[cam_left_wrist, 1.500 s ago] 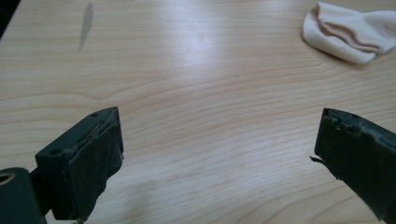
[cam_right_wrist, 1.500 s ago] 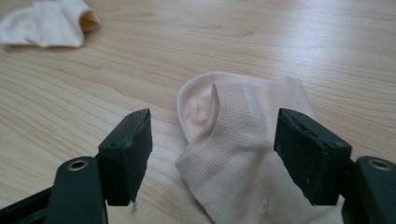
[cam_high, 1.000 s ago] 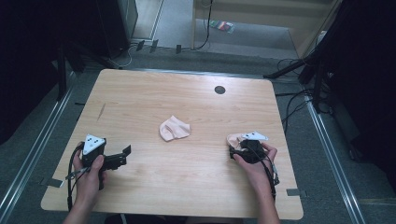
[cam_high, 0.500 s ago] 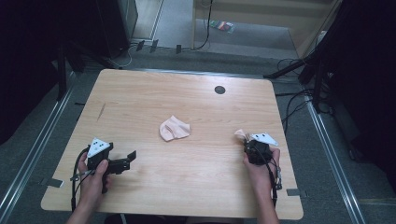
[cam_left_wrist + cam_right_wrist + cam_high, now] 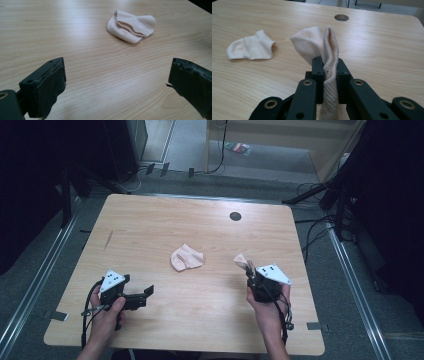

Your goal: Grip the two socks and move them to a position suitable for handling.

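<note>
Right gripper view: the right gripper (image 5: 329, 71) is clamping a pale sock (image 5: 325, 52) between its closed jaws (cuff sticking up above them). The left gripper (image 5: 117, 82) is hovering wide open, holding nothing; a second sock (image 5: 131, 25) is lying mid-table, well apart from it.

Two small pale peach socks. One sock (image 5: 187, 258) lies crumpled and folded flat near the middle of the table (image 5: 150, 220). The second sock (image 5: 322, 47) stands pinched between the closed right tongs (image 5: 328, 67), its ribbed cuff bunched upward, off the wood.
</note>
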Motion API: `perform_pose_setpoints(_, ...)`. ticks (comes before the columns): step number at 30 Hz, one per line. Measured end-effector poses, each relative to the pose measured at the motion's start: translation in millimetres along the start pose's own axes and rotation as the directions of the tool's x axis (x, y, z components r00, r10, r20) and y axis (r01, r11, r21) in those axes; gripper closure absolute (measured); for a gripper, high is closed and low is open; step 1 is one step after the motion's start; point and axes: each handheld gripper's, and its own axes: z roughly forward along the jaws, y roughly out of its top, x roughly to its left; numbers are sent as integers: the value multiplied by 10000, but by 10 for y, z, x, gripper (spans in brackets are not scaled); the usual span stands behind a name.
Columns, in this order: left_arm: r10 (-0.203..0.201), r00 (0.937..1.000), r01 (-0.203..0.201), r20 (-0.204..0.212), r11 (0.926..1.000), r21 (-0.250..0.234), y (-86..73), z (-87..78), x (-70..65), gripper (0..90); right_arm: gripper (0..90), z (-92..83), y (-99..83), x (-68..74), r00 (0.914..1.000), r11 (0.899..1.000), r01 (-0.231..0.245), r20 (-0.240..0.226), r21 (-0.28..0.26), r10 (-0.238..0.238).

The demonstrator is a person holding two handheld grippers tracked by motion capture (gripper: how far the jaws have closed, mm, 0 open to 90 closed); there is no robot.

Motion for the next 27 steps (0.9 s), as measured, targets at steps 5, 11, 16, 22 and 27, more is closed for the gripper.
perform_pose_setpoints(5,12,9998,-11,186,10000,-58,12,0,-65,14,824,-33,6,302,9988,9997,255,-411,-46,-256)
perform_pose_setpoints(11,51,9985,-44,538,9999,-139,24,-1,-156,14,820,-9,-34,620,9926,9994,304,-1185,172,-282)
perform_pose_setpoints(16,266,9972,-264,699,9996,-34,14,33,-245,14,815,41,-102,885,9854,9974,652,-1597,310,-595)
perform_pose_setpoints(22,307,9979,-312,578,9995,82,14,40,-256,18,812,147,-241,1188,9745,9926,928,-2118,785,-744)
perform_pose_setpoints(27,250,9991,-250,355,9997,-1,17,32,-241,58,816,189,-336,1339,9744,9915,975,-2110,867,-773)
